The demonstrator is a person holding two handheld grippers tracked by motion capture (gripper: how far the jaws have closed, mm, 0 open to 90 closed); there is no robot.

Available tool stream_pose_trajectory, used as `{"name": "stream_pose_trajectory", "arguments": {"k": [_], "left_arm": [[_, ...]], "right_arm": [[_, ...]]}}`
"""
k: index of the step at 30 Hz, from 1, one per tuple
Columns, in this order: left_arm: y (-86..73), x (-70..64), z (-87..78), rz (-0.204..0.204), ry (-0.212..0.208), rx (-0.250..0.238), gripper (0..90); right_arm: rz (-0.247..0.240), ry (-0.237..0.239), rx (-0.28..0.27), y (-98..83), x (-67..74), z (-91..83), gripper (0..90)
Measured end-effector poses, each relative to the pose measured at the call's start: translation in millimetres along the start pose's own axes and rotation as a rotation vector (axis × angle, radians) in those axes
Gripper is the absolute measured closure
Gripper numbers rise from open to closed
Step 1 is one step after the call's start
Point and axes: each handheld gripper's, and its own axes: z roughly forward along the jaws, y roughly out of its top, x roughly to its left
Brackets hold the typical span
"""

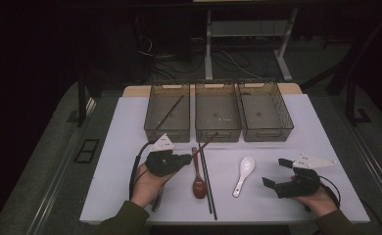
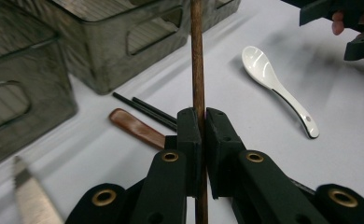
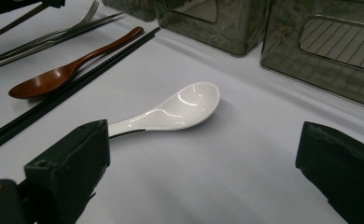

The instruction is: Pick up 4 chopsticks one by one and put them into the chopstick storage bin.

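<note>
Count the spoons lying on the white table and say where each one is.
2. A brown wooden spoon lies left of centre beside the black chopsticks; a white ceramic spoon lies right of centre, near the right gripper. The bins could hide more.

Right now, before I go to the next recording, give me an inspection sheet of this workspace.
Surface: white table, dim light.
Job's things: brown chopstick clamped in the left gripper; another brown chopstick in the left bin.
Clutter: middle bin and right bin; wooden spoon, black chopsticks and white spoon on the table; fork by the left hand.
Grippers: left shut on the brown chopstick; right gripper open, jaws either side of the white spoon's handle end, not touching.
Cables: one trails from each gripper; more on the floor beyond the table.
Surroundings: dark room, desk legs behind.
</note>
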Motion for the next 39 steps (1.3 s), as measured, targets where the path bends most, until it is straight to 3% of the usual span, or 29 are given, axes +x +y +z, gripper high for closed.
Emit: {"name": "stream_pose_trajectory", "arguments": {"k": [17,31,39], "left_arm": [[2.1,36.4,-28.4,-0.049,0.082,-0.034,83.8],[18.4,55.8,-23.2,-0.028,0.125,-0.025,83.8],[37.2,71.4,-22.4,-0.030,0.145,-0.029,83.8]], "right_arm": [[0.001,0.002,0.006,-0.2,0.7,0.7,2.7],[0.003,-0.004,0.011,-0.6,0.3,1.9,2.6],[0.005,-0.007,0.011,-1.2,-0.7,1.5,2.7]]}}
